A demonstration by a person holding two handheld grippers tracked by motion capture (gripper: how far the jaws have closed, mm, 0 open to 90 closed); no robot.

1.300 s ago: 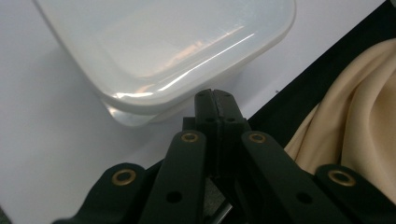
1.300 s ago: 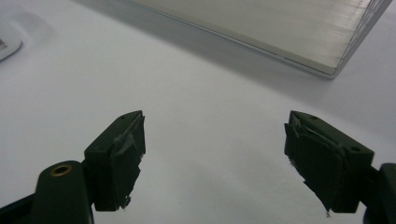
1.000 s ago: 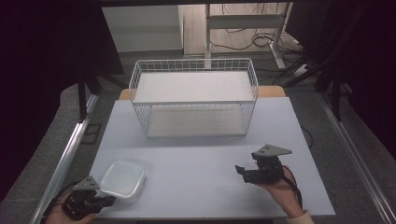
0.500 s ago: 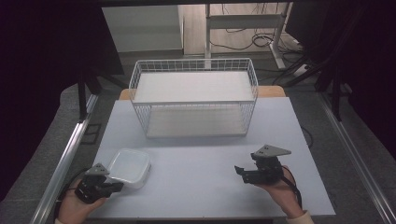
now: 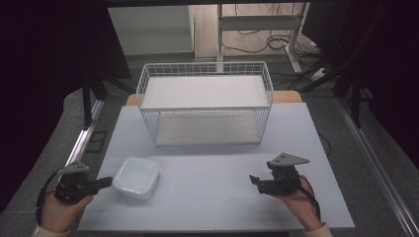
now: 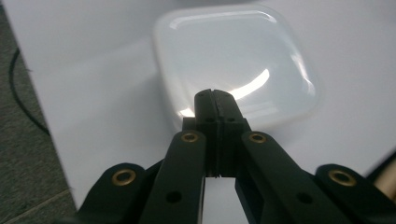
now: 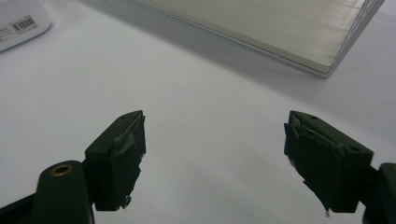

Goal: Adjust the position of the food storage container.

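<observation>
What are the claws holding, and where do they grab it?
Left claw pinches the near rim of the white dish; right claw is open, holding nothing.

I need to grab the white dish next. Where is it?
In the high view the white dish lies front left on the table, at the left gripper, before the wire basket.

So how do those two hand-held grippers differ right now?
The left hand-held gripper has its jaws pressed together, while the right hand-held gripper holds its jaws wide apart with nothing between them. The left one's tips sit at the near rim of the white dish; the right one hangs over bare white table, apart from the dish and the wire basket. Both are black and each sits in one hand.
</observation>
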